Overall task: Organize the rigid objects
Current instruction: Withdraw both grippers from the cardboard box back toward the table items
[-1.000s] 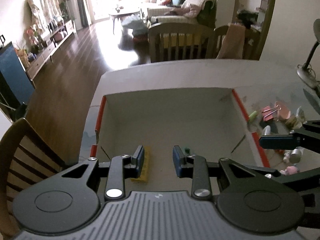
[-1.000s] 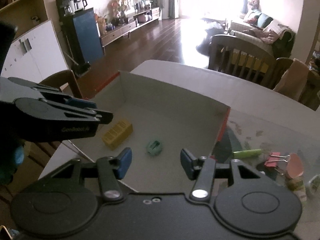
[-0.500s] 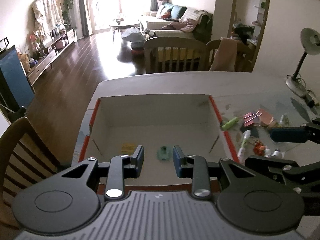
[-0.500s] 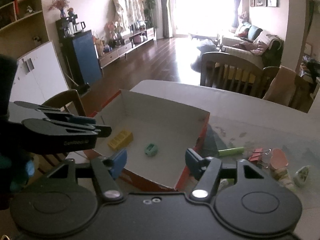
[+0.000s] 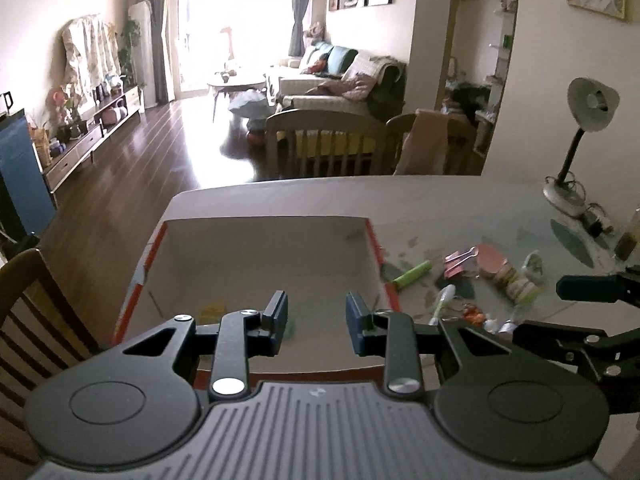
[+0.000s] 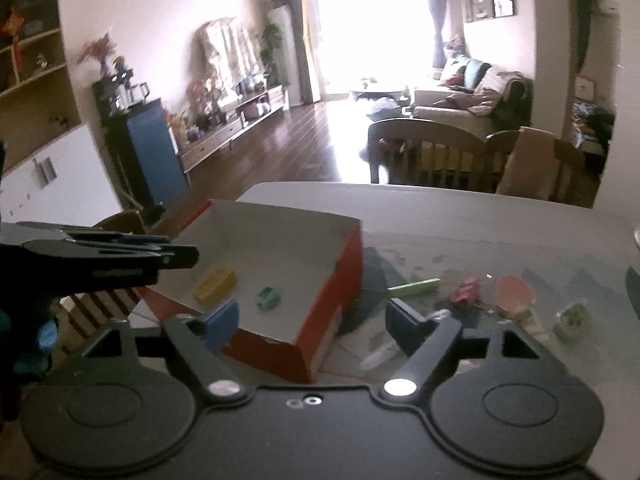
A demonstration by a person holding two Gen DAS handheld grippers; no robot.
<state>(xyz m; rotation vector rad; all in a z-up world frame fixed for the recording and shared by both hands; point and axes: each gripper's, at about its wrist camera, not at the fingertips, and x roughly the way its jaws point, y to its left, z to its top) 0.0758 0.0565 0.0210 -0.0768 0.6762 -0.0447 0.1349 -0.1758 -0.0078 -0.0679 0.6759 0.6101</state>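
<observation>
A cardboard box with red outer walls lies on the table. Inside it are a yellow block and a small green piece. In the left wrist view only a sliver of the yellow block shows beside my finger. My left gripper hangs over the box's near wall, jaws opening, nothing between them. My right gripper hovers over the box's near right corner, jaws opening wide and empty. Right of the box lie a green marker, pink binder clips and a white tube.
A desk lamp stands at the table's far right. Wooden chairs line the far side and another chair stands at the near left. A pink round thing and small jars lie among the loose items.
Both grippers have pulled back and up from inside the box. The right jaws have spread much wider, the left ones slightly. The yellow block and green piece stay in the box.
</observation>
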